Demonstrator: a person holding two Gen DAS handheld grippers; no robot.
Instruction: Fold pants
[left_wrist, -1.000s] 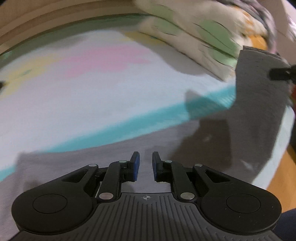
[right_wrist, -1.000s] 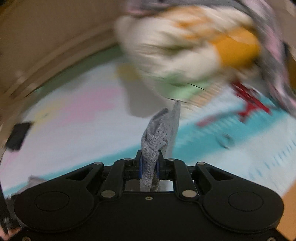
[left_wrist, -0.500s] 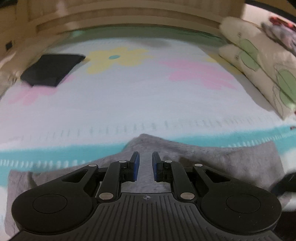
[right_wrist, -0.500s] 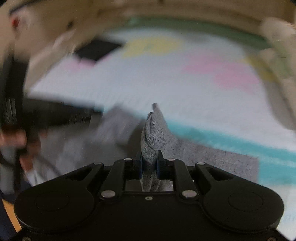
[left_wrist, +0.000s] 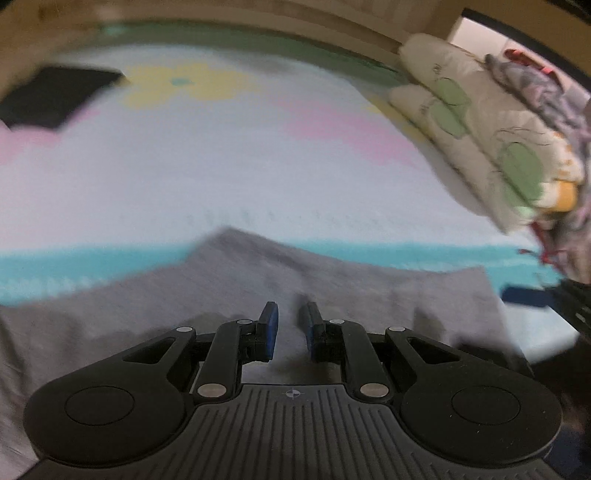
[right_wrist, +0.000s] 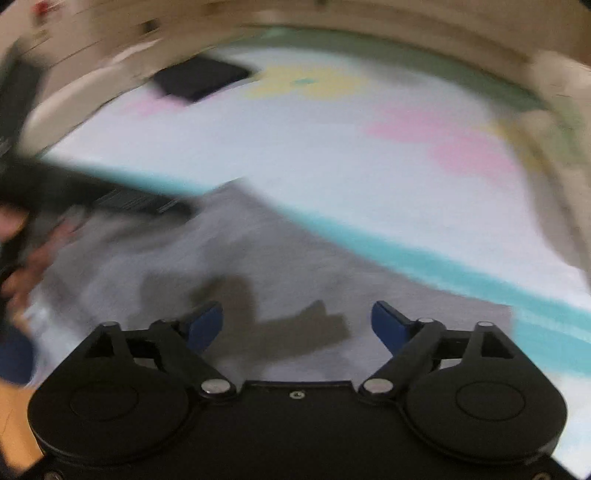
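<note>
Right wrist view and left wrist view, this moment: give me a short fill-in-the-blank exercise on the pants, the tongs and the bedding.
1. The pants lying on the bed are ____ in colour.
2. The right tongs have just been opening, and between their blue pads there is ____.
3. The stripe on the sheet that the pants partly cover is ____.
4. The left tongs hang over the pants with only a ____ gap between the pads.

Missing words: grey; nothing; turquoise; narrow

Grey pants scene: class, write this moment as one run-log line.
right gripper: jaws just opened, empty | left gripper: nearly shut, empty | grey pants: lying on bedspread
</note>
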